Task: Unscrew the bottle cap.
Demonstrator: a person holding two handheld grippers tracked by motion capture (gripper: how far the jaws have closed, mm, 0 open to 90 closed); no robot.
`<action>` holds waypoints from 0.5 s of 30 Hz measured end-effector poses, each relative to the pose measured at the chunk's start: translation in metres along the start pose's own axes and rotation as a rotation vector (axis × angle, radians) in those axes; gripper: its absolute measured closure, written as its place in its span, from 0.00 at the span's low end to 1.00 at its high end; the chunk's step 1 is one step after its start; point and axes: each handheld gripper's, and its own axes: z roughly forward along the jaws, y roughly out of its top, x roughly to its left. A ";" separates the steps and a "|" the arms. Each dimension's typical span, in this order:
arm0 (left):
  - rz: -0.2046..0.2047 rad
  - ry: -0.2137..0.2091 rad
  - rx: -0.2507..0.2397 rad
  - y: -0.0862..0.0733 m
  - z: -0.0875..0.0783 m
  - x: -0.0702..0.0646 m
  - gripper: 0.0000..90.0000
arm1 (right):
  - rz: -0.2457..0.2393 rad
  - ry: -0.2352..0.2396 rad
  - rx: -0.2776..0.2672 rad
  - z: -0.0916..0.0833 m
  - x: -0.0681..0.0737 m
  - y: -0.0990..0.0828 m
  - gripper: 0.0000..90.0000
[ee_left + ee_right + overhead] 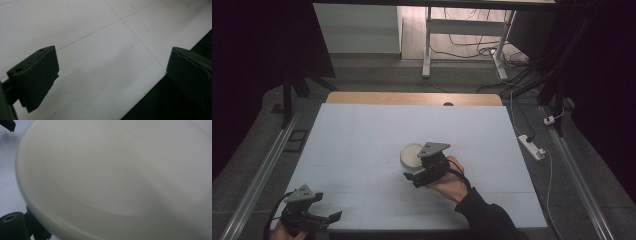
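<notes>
White bowl (411, 154) in the right claw (416, 176) (left claw (112, 82) wide, over table (362, 145)).

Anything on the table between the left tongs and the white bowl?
No: in the high view, bare white table separates the left tongs from the white bowl.

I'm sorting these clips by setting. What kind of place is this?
Probably a lab or workshop data-recording station. A white-covered table stands amid loose floor cables and a power strip. A person works a white bowl with the right hand-held gripper, while the left hand-held gripper waits open.
</notes>
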 end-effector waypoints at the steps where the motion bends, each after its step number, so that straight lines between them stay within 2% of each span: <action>1: 0.005 0.000 -0.002 0.000 0.000 0.000 0.00 | -0.001 0.000 0.000 0.000 0.000 0.000 0.07; 9: 0.026 -0.017 -0.019 0.006 0.000 -0.004 0.00 | -0.009 0.011 -0.004 -0.001 0.002 0.000 0.07; 15: 0.063 -0.028 -0.038 0.016 0.000 -0.009 0.00 | -0.013 0.022 -0.009 -0.001 0.004 0.001 0.07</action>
